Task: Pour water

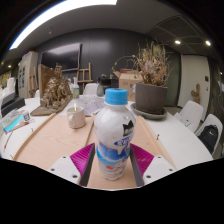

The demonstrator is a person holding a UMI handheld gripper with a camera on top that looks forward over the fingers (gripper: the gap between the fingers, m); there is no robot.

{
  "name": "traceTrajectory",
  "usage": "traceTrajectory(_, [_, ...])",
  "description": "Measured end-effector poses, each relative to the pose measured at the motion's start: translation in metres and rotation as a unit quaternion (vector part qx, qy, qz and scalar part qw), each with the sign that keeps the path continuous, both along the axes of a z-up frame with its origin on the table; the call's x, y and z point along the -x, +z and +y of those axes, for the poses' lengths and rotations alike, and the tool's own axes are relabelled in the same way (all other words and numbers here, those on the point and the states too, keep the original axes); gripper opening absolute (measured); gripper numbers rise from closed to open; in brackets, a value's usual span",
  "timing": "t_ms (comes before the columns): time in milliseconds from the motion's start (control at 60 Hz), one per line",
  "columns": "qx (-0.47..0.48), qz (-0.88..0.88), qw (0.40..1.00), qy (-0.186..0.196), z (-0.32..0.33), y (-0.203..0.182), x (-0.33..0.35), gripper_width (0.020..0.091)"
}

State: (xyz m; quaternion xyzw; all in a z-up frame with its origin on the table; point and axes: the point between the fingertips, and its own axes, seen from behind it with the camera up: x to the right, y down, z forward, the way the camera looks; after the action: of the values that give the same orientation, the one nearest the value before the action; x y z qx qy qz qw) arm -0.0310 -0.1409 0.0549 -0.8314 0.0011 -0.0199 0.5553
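Wooden surface is carrying everything. Going L to R: a dried plant is sitting at the far left, w/ a small cup just right of it. Bottle, white w/ blue cap, is standing upright between the tool's pink pads, which are pressing on both its sides. A dark pot w/ dry stalks is standing beyond, right.

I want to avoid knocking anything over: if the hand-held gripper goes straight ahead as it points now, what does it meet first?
The bottle, white with a blue cap, standing on the table between the fingers of the hand-held gripper. It is already about as close as can be; whether the pads touch it is unclear.
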Motion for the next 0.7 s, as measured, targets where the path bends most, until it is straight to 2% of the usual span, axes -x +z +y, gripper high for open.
traceTrajectory(33, [-0.003, 0.001, 1.000, -0.009, -0.002, 0.000, 0.000, 0.0545])
traceTrajectory(50, [-0.008, 0.000, 1.000, -0.014, -0.001, 0.002, -0.001, 0.0516])
traceTrajectory(117, [-0.013, 0.003, 1.000, -0.021, 0.001, 0.002, -0.002, 0.0484])
traceTrajectory(250, [-0.009, -0.005, 0.999, -0.043, -0.002, 0.001, -0.007, 0.0355])
traceTrajectory(417, [-0.004, -0.033, 0.998, -0.048, 0.005, 0.019, -0.007, 0.0357])
traceTrajectory(700, [-0.032, -0.267, 0.962, -0.043, 0.086, 0.119, -0.012, 0.0357])
